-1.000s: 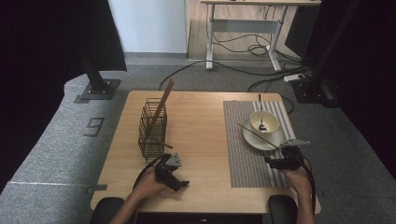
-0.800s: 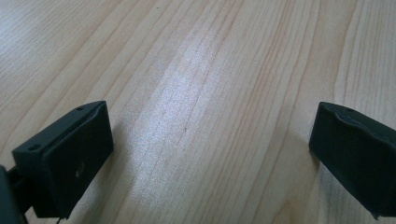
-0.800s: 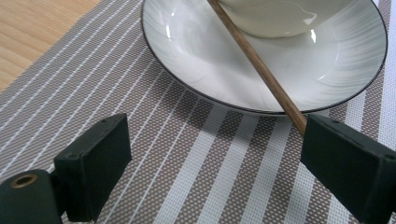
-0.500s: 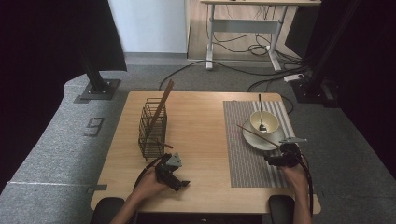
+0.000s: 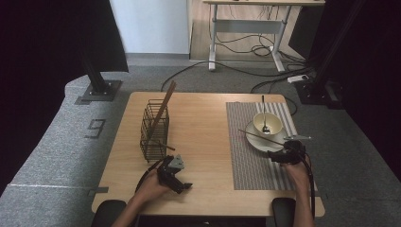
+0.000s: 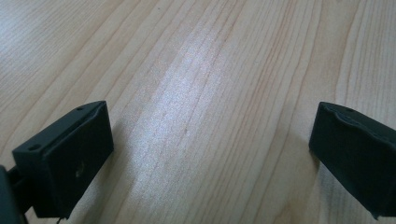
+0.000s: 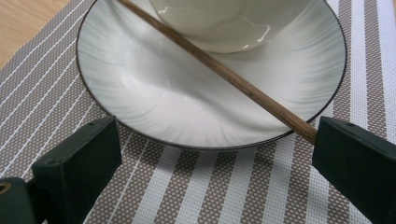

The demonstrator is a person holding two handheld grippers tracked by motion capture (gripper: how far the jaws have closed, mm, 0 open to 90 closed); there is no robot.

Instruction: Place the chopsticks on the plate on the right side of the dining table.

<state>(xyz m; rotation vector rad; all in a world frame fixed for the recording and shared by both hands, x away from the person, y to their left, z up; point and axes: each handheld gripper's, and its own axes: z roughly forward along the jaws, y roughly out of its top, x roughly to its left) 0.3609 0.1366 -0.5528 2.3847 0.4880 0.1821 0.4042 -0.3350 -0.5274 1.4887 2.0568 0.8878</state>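
Chopstick (image 7: 233, 79) thin, stiff, light, likely to roll; lies across plate (image 7: 154, 116) rim. Right gripper (image 7: 215, 163) jaws apart; grip near end at 3 o'clock. Left gripper (image 6: 205, 154) apart, idle over table (image 6: 196, 70).

A light wooden table (image 5: 208, 123) carries a striped mat (image 5: 253, 156) on its right half and a wire basket (image 5: 154, 130) left of the mat. On the mat sits a white plate (image 5: 257, 141).

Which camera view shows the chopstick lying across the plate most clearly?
The right gripper view: the chopstick crosses the plate up close, its end beside one jaw of the right gripper. The high view shows it as a thin line.
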